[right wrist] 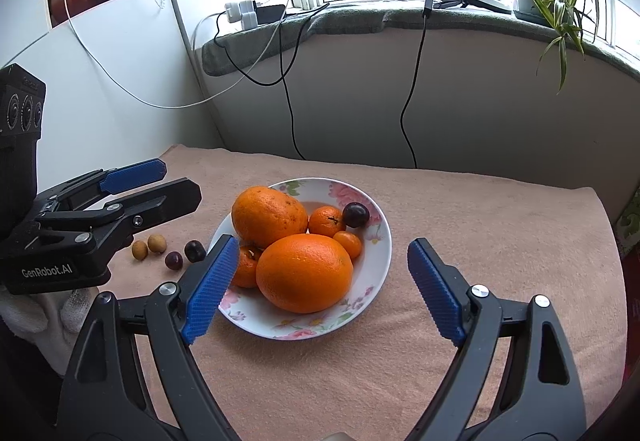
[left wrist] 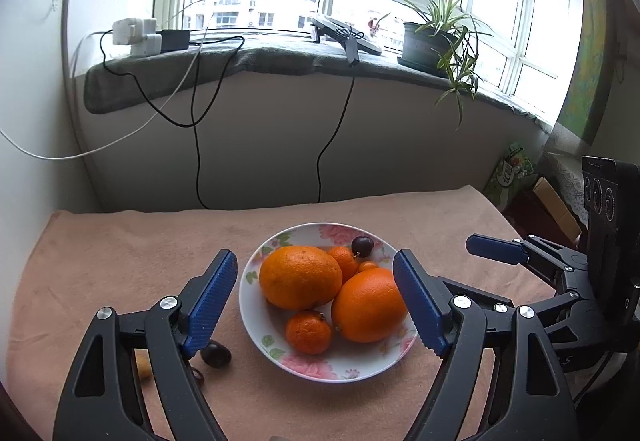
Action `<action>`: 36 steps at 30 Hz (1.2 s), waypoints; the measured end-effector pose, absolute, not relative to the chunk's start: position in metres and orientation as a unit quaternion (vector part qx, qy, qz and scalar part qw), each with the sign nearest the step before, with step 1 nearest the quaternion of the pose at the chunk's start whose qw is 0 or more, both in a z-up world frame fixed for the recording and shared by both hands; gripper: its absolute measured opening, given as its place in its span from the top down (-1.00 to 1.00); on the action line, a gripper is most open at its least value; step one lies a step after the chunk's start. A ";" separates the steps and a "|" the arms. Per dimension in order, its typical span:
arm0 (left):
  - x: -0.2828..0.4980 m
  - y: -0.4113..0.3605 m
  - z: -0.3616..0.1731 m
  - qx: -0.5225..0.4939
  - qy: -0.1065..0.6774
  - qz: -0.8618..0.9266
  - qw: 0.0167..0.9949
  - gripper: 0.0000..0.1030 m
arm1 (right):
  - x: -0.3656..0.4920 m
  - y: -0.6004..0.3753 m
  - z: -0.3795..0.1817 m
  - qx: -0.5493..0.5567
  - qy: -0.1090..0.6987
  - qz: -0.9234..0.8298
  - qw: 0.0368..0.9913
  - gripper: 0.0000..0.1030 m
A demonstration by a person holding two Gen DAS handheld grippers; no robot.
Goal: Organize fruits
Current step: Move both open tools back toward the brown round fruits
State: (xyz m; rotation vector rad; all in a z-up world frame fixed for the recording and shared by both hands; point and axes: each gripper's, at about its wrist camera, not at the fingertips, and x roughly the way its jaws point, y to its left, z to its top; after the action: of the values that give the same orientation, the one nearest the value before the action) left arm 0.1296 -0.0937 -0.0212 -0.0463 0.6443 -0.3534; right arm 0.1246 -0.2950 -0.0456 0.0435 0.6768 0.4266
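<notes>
A floral plate (left wrist: 360,365) (right wrist: 380,241) on the pink cloth holds two large oranges (left wrist: 300,277) (right wrist: 304,273), several small tangerines (left wrist: 308,333) and a dark plum (left wrist: 362,245) (right wrist: 355,215). Left of the plate lie two dark plums (right wrist: 195,251) (left wrist: 216,355) and two tan longans (right wrist: 156,243). My left gripper (left wrist: 316,305) is open and empty, above the plate's near side; it also shows in the right wrist view (right wrist: 160,181). My right gripper (right wrist: 316,289) is open and empty over the plate's near edge; its finger (left wrist: 496,249) shows right of the plate.
The pink cloth (left wrist: 120,261) covers the table up to a white wall. Black and white cables (left wrist: 196,145) hang from the grey sill, which holds chargers (left wrist: 136,35) and a potted plant (left wrist: 432,41). Boxes (left wrist: 556,209) stand at the right.
</notes>
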 end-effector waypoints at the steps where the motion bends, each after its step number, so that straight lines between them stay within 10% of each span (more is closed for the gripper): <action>1: 0.128 -0.092 -0.020 -0.023 0.314 -0.173 0.933 -0.56 | 0.123 -0.294 -0.045 0.020 0.328 0.208 0.921 -0.72; 36: 0.082 0.006 -0.034 -0.055 0.312 -0.103 0.943 -0.56 | 0.074 -0.196 -0.042 -0.016 0.324 0.289 0.901 -0.72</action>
State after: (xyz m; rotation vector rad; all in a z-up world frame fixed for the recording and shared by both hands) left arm 0.0825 0.0060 -0.0337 -0.1119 0.6354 -0.2104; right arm 0.0737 -0.1957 -0.0420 -0.0331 0.6695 0.5976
